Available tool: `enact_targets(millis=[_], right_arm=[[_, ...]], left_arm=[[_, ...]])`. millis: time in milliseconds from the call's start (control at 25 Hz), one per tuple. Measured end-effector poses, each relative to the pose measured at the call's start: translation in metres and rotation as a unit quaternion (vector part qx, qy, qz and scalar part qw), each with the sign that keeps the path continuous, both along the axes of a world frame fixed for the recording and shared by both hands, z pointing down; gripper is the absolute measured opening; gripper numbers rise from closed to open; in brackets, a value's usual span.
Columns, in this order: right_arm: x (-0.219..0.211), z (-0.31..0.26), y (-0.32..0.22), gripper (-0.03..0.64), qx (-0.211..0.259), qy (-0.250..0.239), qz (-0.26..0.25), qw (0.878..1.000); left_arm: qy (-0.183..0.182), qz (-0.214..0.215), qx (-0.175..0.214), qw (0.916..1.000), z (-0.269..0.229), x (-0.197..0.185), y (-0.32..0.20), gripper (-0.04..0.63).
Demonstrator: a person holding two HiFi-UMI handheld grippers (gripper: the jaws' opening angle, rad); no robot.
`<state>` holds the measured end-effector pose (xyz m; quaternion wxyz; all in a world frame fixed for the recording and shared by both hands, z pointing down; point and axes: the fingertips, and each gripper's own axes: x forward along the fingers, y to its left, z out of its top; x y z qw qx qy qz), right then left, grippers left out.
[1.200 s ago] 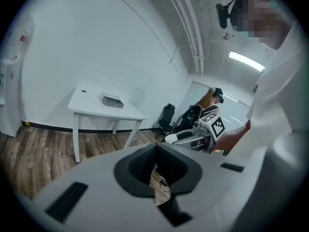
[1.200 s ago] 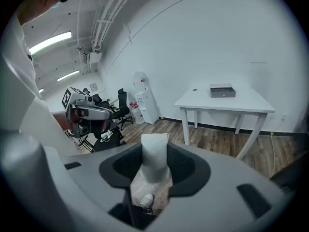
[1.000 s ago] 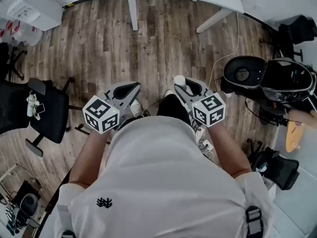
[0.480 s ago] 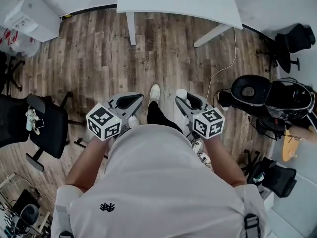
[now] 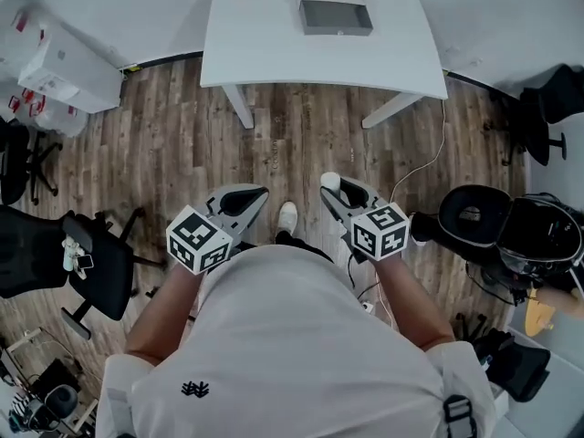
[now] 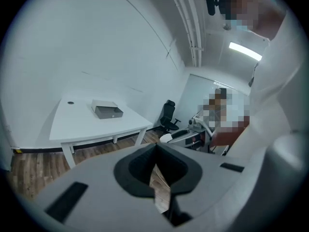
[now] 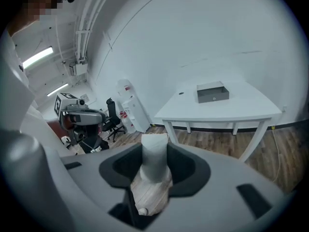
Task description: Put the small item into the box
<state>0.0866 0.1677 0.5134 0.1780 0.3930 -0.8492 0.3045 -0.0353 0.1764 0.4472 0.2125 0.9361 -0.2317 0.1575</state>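
A grey open box (image 5: 336, 16) lies at the back of a white table (image 5: 274, 53), well ahead of both grippers. My right gripper (image 5: 332, 187) is held at waist height, shut on a small white cylinder-shaped item (image 5: 330, 182) that stands upright between its pads. In the right gripper view the white item (image 7: 154, 159) fills the gap between the jaws, with the box (image 7: 212, 92) on the table (image 7: 231, 111) beyond it. My left gripper (image 5: 254, 193) is level with the right one, its jaws together and empty. The box (image 6: 107, 110) also shows in the left gripper view.
Wooden floor lies between me and the table. Black office chairs (image 5: 64, 263) stand at the left and white cartons (image 5: 57, 62) at the far left. A black open case (image 5: 511, 235) and a white cable (image 5: 429, 144) lie at the right. The person's shoe (image 5: 287, 217) steps forward.
The view has moved forward: the table has come fully into sight with the box on it. Both grippers keep their pose, and the right one still holds the white item.
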Motion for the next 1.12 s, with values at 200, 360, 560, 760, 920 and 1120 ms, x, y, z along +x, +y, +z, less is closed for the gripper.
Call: enact_targets(millis=[200,360,560,760,920,1120], right_arm=[[0.017,0.006,-0.036,0.16,0.0,0.002,0.001,1.0],[0.03,0.008,-0.063,0.16,-0.006,0.0,0.02,1.0],[0.044,0.015,-0.102,0.16,-0.02,0.007,0.051,0.998],[0.051,0.008,-0.148,0.16,-0.025,0.022,0.094,0.995],[0.063,0.004,-0.19,0.16,-0.032,0.034,0.127,0.991],[0.067,0.003,-0.243,0.16,-0.028,0.048,0.16,0.986]], left_arm=[[0.01,-0.009,-0.01,0.9999,-0.004,0.017,-0.033,0.006],[0.008,0.011,-0.012,0.9998,-0.006,0.03,-0.06,0.006],[0.029,0.027,-0.006,0.9992,-0.009,0.037,-0.11,0.006],[0.047,0.055,-0.015,0.9973,-0.006,0.032,-0.16,0.006],[0.046,0.1,-0.004,0.994,-0.011,0.036,-0.197,0.006],[0.055,0.128,-0.006,0.9902,-0.012,0.025,-0.235,0.006]])
